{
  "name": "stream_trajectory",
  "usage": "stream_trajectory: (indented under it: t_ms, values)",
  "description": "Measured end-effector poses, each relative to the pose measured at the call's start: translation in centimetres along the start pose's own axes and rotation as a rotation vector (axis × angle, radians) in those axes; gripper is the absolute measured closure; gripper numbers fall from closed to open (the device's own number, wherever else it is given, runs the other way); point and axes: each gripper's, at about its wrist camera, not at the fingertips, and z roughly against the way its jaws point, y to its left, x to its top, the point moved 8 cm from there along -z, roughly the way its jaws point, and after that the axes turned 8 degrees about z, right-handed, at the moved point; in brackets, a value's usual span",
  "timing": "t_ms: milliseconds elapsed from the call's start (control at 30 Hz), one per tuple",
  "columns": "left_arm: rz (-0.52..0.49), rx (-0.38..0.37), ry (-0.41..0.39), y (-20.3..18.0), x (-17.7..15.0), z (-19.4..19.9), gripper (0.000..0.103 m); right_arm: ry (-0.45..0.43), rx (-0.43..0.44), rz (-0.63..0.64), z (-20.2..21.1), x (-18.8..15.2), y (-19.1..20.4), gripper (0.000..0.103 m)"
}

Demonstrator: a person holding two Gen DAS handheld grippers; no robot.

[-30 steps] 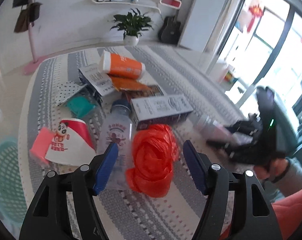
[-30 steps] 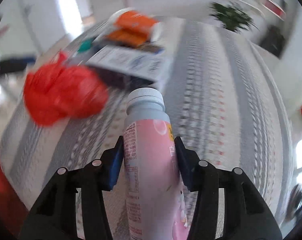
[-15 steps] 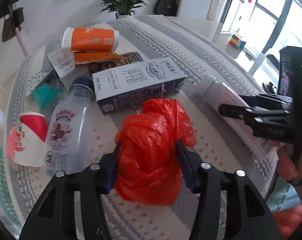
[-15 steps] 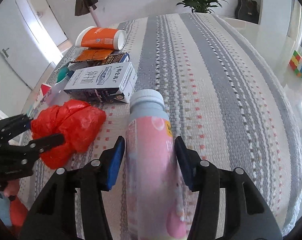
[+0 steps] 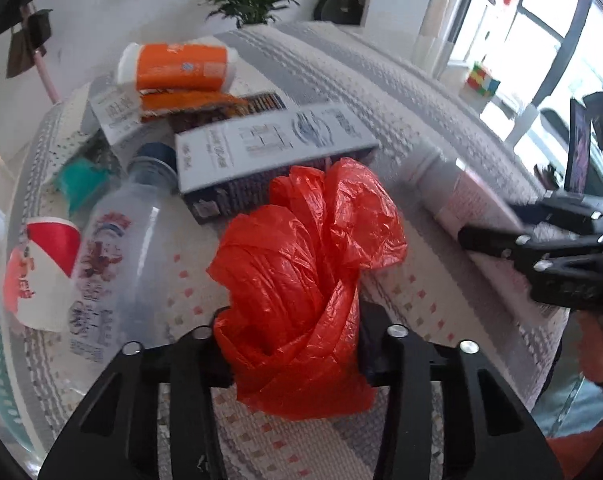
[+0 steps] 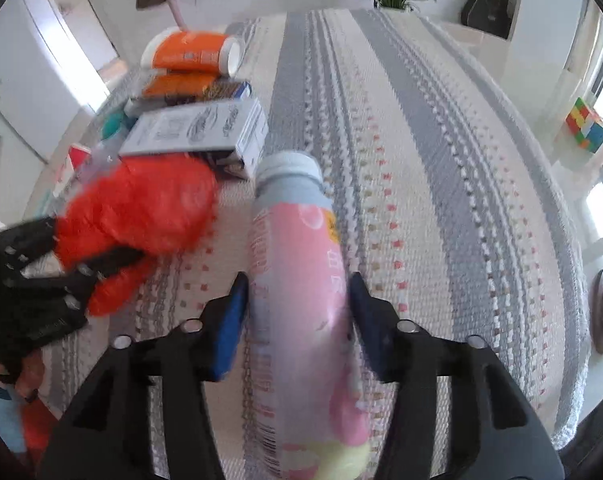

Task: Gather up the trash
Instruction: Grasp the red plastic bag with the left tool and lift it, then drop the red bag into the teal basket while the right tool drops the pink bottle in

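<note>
Red bag and pink bottle being gripped on striped cloth.

Left gripper [image 5: 293, 344] is closing its jaws on the crumpled red bag [image 5: 305, 280], which is lying on the cloth [image 6: 441, 160] in front of a white carton [image 5: 269, 148]. Right gripper [image 6: 297, 312] is closing on the pink bottle [image 6: 301, 280], jaws narrowly apart, pads pressing its sides, cap pointing away.

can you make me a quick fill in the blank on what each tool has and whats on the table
The left tool is closing on a crumpled ____ plastic bag.
The right tool grips a ____ bottle with a white cap.
The orange tub on the striped tablecloth lies on its ____.

Missing words: red; pink; side
</note>
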Motion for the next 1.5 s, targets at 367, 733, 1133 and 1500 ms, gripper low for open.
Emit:
stream_trajectory:
  t_ms: [367, 733, 1133, 1500]
  values:
    - [0.212, -0.058, -0.292, 6.5, 4.5, 12.7, 0.067, -0.145, 0.103, 0.134, 6.6, 6.4, 8.9, 0.059]
    - [0.656, 0.105, -0.471, 29.0, -1.2, 22.7, 0.067, -0.361, 0.354, 0.476, 10.1, 16.6, 31.9, 0.058]
    - [0.855, 0.334, -0.319, 41.7, -9.3, 15.6, 0.066, -0.162, 0.391, 0.525, -4.1, 19.0, 46.0, 0.058]
    - [0.886, 0.324, -0.293, 42.3, -11.6, 13.9, 0.042, -0.035, 0.45, 0.424, -9.6, 19.9, 45.9, 0.047]
